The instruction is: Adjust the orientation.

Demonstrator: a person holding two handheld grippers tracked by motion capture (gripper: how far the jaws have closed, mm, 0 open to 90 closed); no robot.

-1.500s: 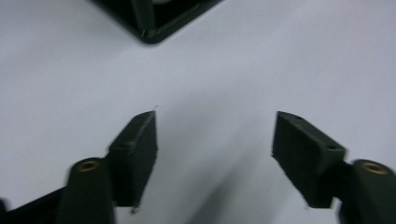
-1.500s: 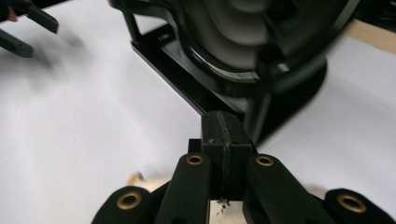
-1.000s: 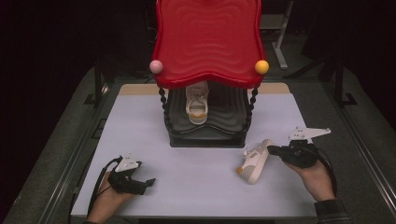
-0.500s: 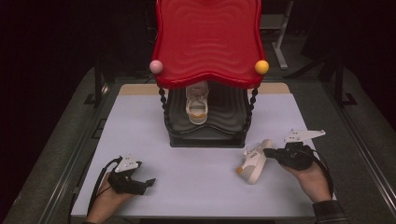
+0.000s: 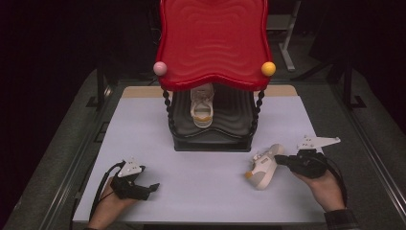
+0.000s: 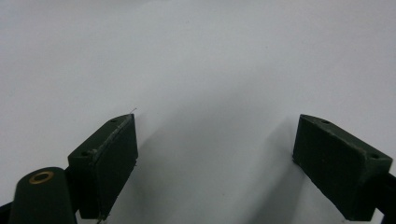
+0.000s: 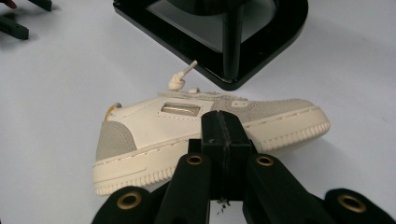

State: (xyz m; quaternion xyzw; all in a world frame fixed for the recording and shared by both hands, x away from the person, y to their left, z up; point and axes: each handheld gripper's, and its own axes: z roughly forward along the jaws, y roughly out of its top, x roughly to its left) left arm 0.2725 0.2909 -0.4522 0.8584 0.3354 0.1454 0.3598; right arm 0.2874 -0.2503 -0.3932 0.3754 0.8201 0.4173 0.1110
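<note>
The right gripper (image 7: pixel 224 140) is sitting with its jaws pressed together right against the side of the small cream-and-grey sneaker (image 7: pixel 205 135), lower right of the high view; whether they're actually pinching it is hard to make out. The left gripper (image 5: pixel 152 187) is resting lower left, jaws spread over bare white table (image 5: pixel 201 191). The red wavy shelf top (image 5: pixel 213 43) is hiding most of a second sneaker (image 5: pixel 201 108) on the black stand (image 5: pixel 210 136).

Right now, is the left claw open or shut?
Open: the left claw has its jaws wide apart with bare table between them.

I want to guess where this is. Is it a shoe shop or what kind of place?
Probably a test bench or recording studio, not a shop. A white table stands in a dark room, with one red-topped shoe rack, two small shoes, and hand-held grippers with cables.
</note>
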